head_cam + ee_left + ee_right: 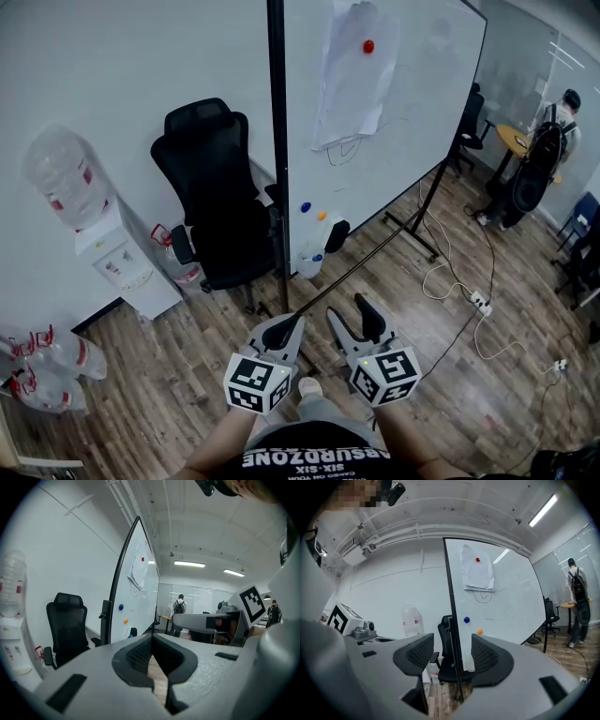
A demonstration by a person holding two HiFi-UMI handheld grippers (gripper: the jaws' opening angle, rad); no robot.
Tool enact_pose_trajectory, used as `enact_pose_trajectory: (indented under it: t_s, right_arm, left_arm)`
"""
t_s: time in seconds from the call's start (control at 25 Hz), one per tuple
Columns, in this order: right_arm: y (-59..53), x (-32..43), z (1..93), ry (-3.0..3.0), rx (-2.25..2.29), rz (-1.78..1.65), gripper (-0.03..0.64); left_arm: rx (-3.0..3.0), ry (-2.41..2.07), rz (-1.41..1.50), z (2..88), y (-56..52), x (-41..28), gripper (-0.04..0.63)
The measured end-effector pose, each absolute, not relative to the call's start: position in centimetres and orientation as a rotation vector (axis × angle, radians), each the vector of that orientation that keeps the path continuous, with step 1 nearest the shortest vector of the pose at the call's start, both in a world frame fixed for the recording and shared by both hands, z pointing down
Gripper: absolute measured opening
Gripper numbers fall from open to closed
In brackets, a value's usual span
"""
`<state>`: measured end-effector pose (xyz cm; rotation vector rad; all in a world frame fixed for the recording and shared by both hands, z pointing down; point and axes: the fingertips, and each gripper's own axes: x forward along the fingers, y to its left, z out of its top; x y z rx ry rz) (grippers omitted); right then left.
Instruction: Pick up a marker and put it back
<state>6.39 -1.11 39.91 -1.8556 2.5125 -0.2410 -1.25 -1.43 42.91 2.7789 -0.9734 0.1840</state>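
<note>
A whiteboard [375, 169] on a black wheeled stand fills the middle of the head view, and a sheet of paper [352, 75] is pinned to it by a red magnet [368, 46]. Lower on the board sit blue [306, 207] and orange [322, 216] magnets, with a dark eraser-like block [336, 232] beside them. No marker shows clearly in any view. My left gripper [281, 330] [152, 639] is shut, tips together, holding nothing. To its right, my right gripper [354, 321] [452, 656] stands open and empty, facing the board's edge post [452, 620].
A black office chair [211, 202] stands left of the board, with a water dispenser [122, 262] and spare bottles [37, 370] further left. Cables and a power strip [480, 302] lie on the wood floor at right. A person with a backpack [539, 159] stands by a round table far right.
</note>
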Motion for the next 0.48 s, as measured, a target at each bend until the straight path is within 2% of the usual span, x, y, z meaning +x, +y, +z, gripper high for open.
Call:
enact_pose_trajectory:
  t_s: [0.48]
  right_arm:
    - [-5.1,7.0,41.5,2.571,-1.834,-0.303,0.229]
  left_arm:
    - [2.732,-1.022,0.192,43.7,-4.4,-1.1,0.008]
